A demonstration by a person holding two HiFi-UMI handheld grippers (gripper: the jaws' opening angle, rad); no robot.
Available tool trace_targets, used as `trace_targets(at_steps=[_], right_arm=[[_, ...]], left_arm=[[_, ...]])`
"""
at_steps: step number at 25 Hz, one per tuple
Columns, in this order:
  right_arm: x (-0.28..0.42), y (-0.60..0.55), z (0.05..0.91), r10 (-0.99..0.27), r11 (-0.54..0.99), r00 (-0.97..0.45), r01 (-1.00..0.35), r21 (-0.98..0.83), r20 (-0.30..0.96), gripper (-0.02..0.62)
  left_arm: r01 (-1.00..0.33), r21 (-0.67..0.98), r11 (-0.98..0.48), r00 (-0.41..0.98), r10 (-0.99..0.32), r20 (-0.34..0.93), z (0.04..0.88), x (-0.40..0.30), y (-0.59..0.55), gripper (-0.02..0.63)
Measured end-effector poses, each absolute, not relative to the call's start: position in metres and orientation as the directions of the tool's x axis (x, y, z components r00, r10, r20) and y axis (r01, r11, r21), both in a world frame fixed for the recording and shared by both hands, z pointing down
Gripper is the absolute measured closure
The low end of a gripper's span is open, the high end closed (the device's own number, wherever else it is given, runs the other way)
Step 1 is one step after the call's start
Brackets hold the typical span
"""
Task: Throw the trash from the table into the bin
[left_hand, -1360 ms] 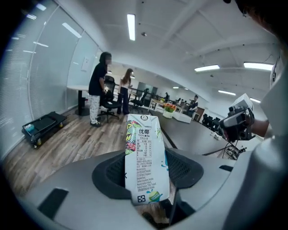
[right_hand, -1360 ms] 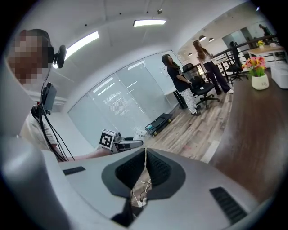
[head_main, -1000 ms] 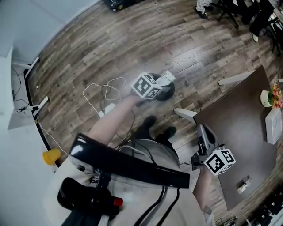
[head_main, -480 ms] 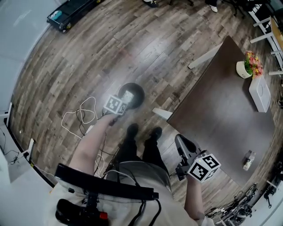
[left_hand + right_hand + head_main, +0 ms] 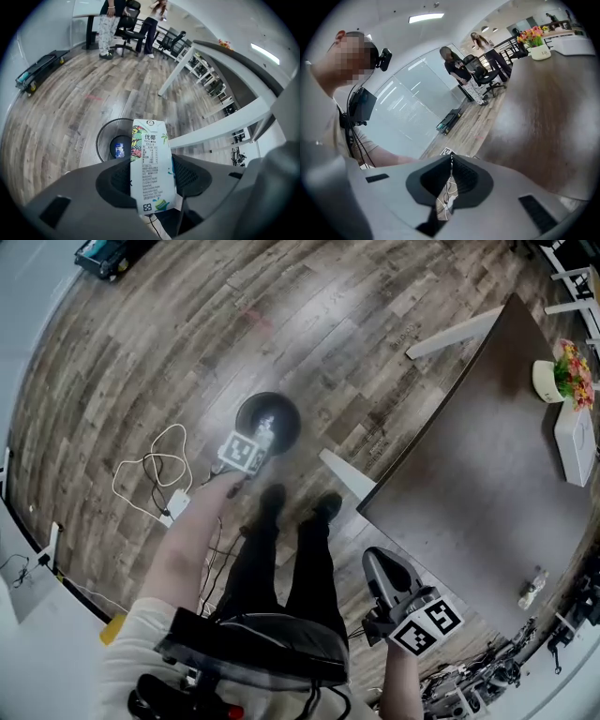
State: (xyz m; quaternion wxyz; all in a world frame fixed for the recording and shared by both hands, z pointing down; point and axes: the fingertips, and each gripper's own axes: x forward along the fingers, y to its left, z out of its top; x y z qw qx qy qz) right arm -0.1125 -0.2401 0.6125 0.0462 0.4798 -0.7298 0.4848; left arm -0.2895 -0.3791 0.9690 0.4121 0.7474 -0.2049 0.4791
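Left gripper [image 5: 151,161] is clamping a printed drink carton [image 5: 152,178] upright between its jaws, with the carton's lower end cut off behind the gripper body. Just beyond, the round black bin [image 5: 104,136] is standing on the wood floor [image 5: 70,98], its near rim hidden by the jaws. A small blue item [image 5: 119,150] inside is too small to identify. Right gripper [image 5: 450,157] is showing jaws pressed together, empty, beside the dark table [image 5: 543,108].

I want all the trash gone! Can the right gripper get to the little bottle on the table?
Probably yes. The right gripper is shut and empty, and the table between it and the bottle looks bare. It would need to open first.
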Motion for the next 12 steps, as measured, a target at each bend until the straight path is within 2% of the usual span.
trace_targets(at_steps=[8,12], right_arm=[[-0.118,-0.243,0.649,-0.645,0.096,-0.563,-0.731,-0.676,0.517,0.575],[-0.117,-0.232,0.656,-0.624,0.085,-0.569,-0.731,-0.677,0.535,0.575]], left_arm=[[-0.721,0.339,-0.604,0.386,0.057,0.921,1.036,-0.300,-0.383,0.382],[-0.714,0.359,-0.600,0.400,0.071,0.914,1.059,-0.290,-0.385,0.382]])
